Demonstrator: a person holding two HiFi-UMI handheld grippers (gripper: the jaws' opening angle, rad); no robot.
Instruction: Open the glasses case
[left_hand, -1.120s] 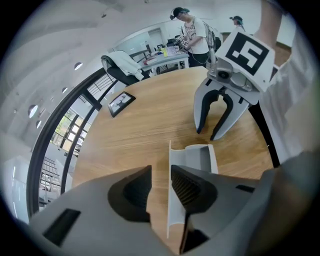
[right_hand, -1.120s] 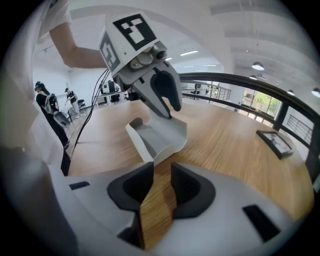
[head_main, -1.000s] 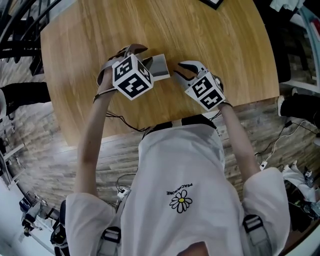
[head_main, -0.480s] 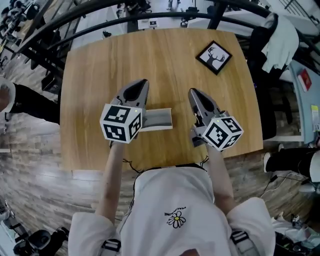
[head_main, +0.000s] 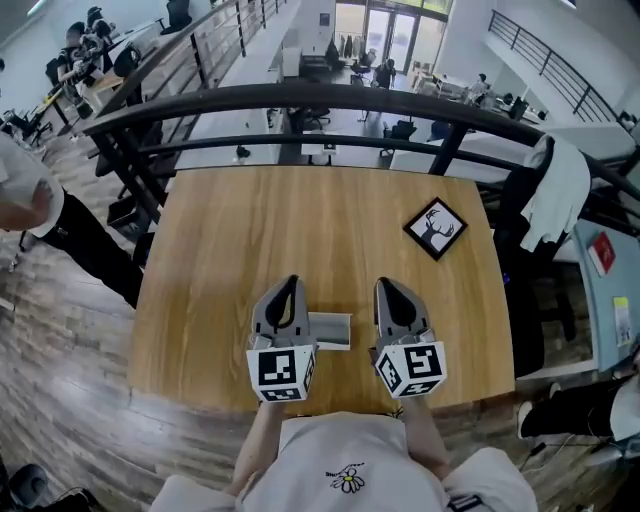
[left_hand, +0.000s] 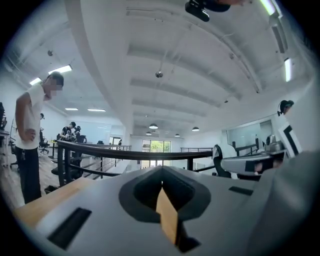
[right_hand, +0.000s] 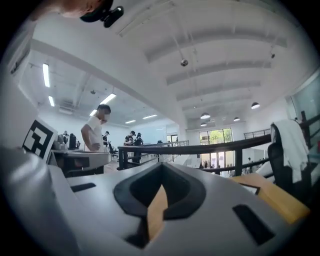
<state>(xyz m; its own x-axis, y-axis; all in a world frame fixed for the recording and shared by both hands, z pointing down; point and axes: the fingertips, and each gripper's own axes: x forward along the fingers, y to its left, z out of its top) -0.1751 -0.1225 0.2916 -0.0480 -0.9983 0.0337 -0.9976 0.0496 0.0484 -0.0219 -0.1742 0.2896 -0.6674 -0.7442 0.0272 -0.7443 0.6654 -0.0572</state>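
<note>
The grey glasses case (head_main: 331, 330) lies flat on the wooden table (head_main: 320, 230) near its front edge, partly hidden by my left gripper. In the head view, my left gripper (head_main: 290, 286) and right gripper (head_main: 386, 286) are held side by side above the table, pointing away from me, with the case between and below them. Neither touches it. Both are shut and hold nothing. In the left gripper view the left gripper (left_hand: 162, 186) has its jaws meeting, and in the right gripper view the right gripper (right_hand: 160, 187) does too. Neither of these views shows the case.
A small framed deer picture (head_main: 435, 228) lies at the table's far right. A black railing (head_main: 300, 100) runs behind the table. A person (head_main: 35, 205) stands at the left. A white garment (head_main: 555, 190) hangs on a chair at the right.
Both grippers have lifted off the case, levelled out and shut their jaws. The case stays on the table. The head view has tilted up to take in the room.
</note>
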